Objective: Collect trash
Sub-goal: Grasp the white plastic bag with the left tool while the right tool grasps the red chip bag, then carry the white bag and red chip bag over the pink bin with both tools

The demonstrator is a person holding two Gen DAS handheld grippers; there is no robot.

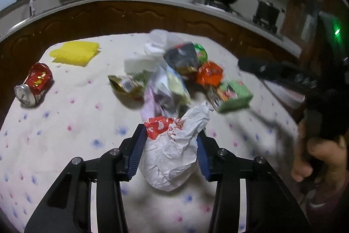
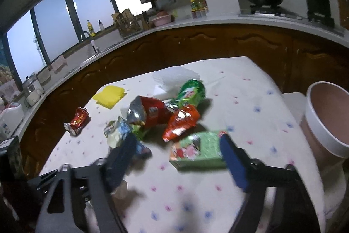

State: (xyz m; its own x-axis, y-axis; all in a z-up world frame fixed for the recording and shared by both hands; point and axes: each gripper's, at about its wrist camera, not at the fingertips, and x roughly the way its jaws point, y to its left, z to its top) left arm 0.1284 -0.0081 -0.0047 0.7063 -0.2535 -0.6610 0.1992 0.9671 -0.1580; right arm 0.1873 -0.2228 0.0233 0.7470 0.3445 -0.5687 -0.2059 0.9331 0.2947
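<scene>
Trash lies heaped on a flowered tablecloth (image 1: 65,134). My left gripper (image 1: 172,139) is shut on a crumpled white bag (image 1: 172,158) with red print, its blue pads (image 1: 137,152) pressing both sides. My right gripper (image 2: 177,141) is open around a green carton (image 2: 198,152); the right pad (image 2: 233,165) is at the carton's edge, and the left finger stands apart from it. Behind the carton (image 1: 234,95) lie an orange packet (image 2: 181,121), a red foil bag (image 2: 150,113) and a green can (image 2: 192,91). A crushed red can (image 1: 35,84) lies alone at the left.
A pink bin with a white rim (image 2: 327,123) stands off the table's right edge. A yellow cloth (image 1: 75,52) and white tissues (image 2: 176,78) lie at the far side. A hand (image 1: 314,156) holds the right gripper. Dark kitchen cabinets and a counter run behind the table.
</scene>
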